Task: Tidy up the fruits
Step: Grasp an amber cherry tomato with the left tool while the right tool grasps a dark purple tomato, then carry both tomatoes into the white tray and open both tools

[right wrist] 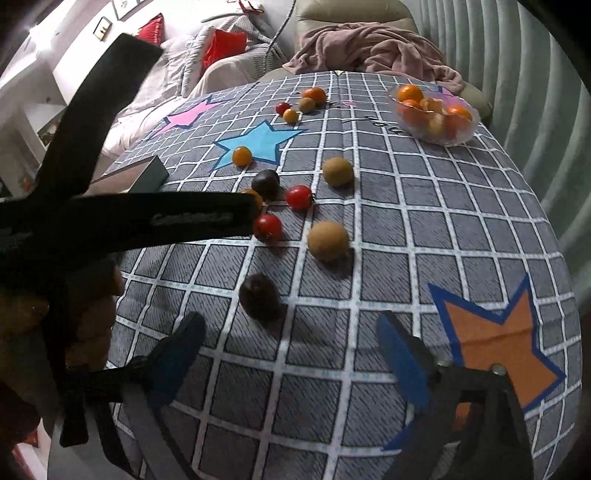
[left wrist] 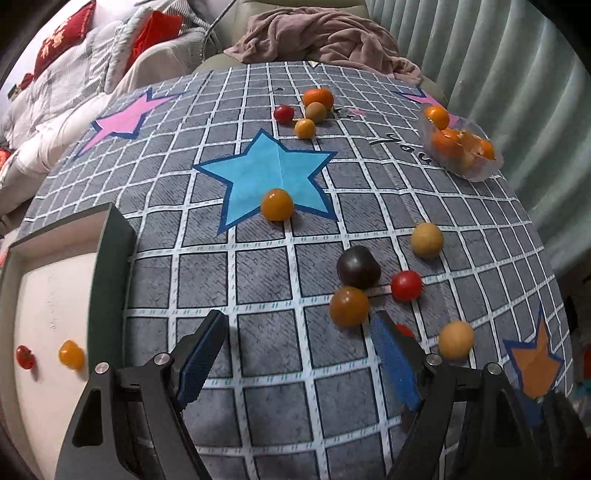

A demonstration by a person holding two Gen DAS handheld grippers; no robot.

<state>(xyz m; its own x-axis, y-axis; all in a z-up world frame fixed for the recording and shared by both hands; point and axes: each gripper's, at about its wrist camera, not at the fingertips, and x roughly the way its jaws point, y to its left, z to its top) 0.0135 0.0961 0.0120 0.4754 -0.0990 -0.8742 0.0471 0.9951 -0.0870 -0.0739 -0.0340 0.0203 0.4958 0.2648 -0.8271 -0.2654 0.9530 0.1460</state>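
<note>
Small fruits lie scattered on the star-patterned tablecloth [left wrist: 258, 280]. My left gripper [left wrist: 299, 325] is open and empty over the cloth; an orange tomato [left wrist: 348, 305], a dark fruit [left wrist: 357, 266] and a red tomato [left wrist: 406, 285] lie just ahead to its right. A dark-walled box [left wrist: 110, 266] at the left holds a red tomato [left wrist: 25, 356] and an orange tomato [left wrist: 71, 354]. My right gripper [right wrist: 291, 328] is open and empty; a dark fruit [right wrist: 260, 301] lies just ahead, with a tan fruit [right wrist: 328, 240] and a red tomato [right wrist: 267, 226] beyond.
A clear bowl [left wrist: 461, 146] of oranges stands at the far right, also in the right wrist view [right wrist: 436, 112]. More fruits [left wrist: 310, 110] lie at the far side. The left gripper's black frame [right wrist: 110, 218] crosses the right view. A sofa with a pink cloth [left wrist: 325, 33] lies behind.
</note>
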